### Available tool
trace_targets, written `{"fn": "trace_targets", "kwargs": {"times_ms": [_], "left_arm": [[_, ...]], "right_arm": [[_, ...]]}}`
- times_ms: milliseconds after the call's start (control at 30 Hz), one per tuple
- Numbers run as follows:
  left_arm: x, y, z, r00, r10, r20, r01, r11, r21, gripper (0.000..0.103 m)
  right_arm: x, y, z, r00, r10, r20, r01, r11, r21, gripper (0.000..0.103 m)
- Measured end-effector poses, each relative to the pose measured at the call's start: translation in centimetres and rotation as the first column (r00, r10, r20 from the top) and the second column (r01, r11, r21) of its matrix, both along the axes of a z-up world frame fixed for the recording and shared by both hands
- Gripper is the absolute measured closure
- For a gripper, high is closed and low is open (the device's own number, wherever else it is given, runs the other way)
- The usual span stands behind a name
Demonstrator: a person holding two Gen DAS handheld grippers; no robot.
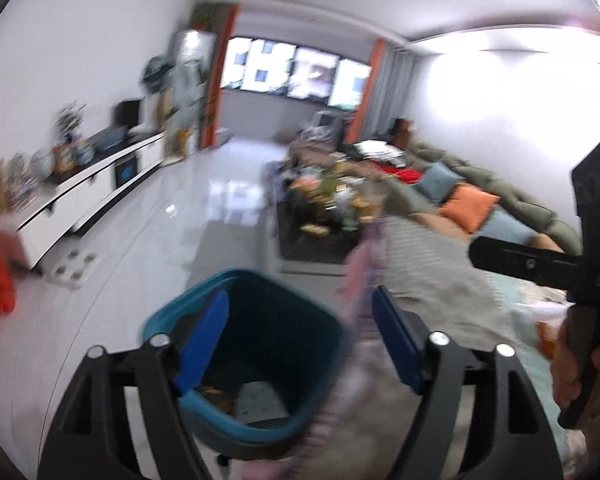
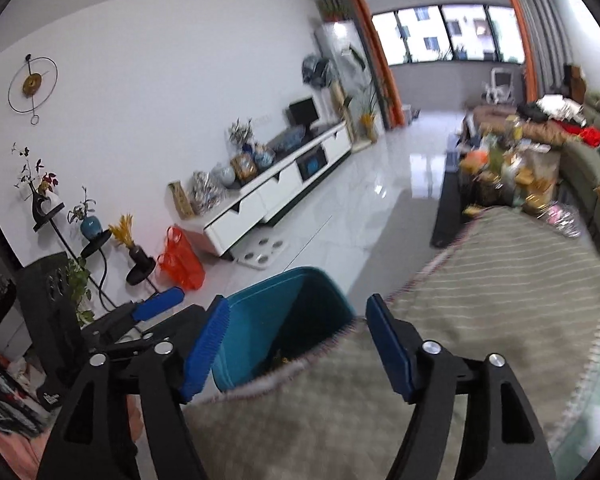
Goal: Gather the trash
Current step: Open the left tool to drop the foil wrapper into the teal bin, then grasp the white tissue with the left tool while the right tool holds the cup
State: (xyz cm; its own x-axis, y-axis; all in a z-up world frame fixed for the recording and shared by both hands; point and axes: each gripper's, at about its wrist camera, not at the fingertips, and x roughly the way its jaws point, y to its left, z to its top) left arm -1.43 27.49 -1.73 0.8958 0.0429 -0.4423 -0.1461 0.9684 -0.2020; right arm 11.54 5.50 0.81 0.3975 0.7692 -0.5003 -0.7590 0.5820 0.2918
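A teal bin (image 1: 260, 320) stands on the white floor under my left gripper (image 1: 300, 340), whose blue pads are wide apart with nothing pressed between them. Paper scraps (image 1: 256, 400) lie at the bin's bottom. A blurred pink-fringed edge of the grey striped cloth (image 1: 420, 264) hangs by the right pad. In the right wrist view my right gripper (image 2: 298, 344) is also open, above the bin (image 2: 284, 316) and the striped cloth (image 2: 500, 280), which overlaps the bin's rim. One blue finger of the left gripper (image 2: 160, 304) shows at the left. A hand (image 1: 580, 364) holds the right tool.
A white TV cabinet (image 2: 284, 188) lines the left wall, with an orange bag (image 2: 180, 260) and a plant stand (image 2: 96, 240) beside it. A cluttered dark coffee table (image 1: 324, 208) and a green sofa with cushions (image 1: 472, 200) lie ahead on the right.
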Motion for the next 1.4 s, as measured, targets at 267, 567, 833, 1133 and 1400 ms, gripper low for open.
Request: {"fn": "trace_targets", "kwargs": {"times_ms": [267,567,833,1133,1400], "left_arm": [[0.0,-11.9,0.2,0.948,-0.317,0.016,0.316,0.948,0.028,0.025],[1.3,-23.7,-2.6,0.790,-0.612,-0.048,0.610,0.791,-0.039,0.025],[3.1,-30.1,-5.0,0.664,-0.739,-0.112,0.725,0.673,-0.144,0.025],[5.2,-33.2,-6.6,0.569,-0.804,-0.171,0.756,0.594,-0.277,0.025],[6.9,-34.1,-8.5,0.539,-0.817,-0.204,0.720,0.573,-0.391,0.042]], "right_arm": [[-2.7,-11.5,0.5,0.983,-0.181,0.037,0.181,0.983,0.007,0.027],[-4.6,-23.5,-0.6,0.899,-0.437,0.026,0.437,0.899,-0.014,0.027],[-6.5,-30.1,-2.4,0.824,-0.567,-0.006,0.567,0.824,-0.003,0.027],[-6.8,-33.7,-3.6,0.791,-0.610,-0.037,0.611,0.791,0.030,0.027],[-6.7,-33.2,-3.9,0.805,-0.591,-0.051,0.593,0.805,0.029,0.027]]}}
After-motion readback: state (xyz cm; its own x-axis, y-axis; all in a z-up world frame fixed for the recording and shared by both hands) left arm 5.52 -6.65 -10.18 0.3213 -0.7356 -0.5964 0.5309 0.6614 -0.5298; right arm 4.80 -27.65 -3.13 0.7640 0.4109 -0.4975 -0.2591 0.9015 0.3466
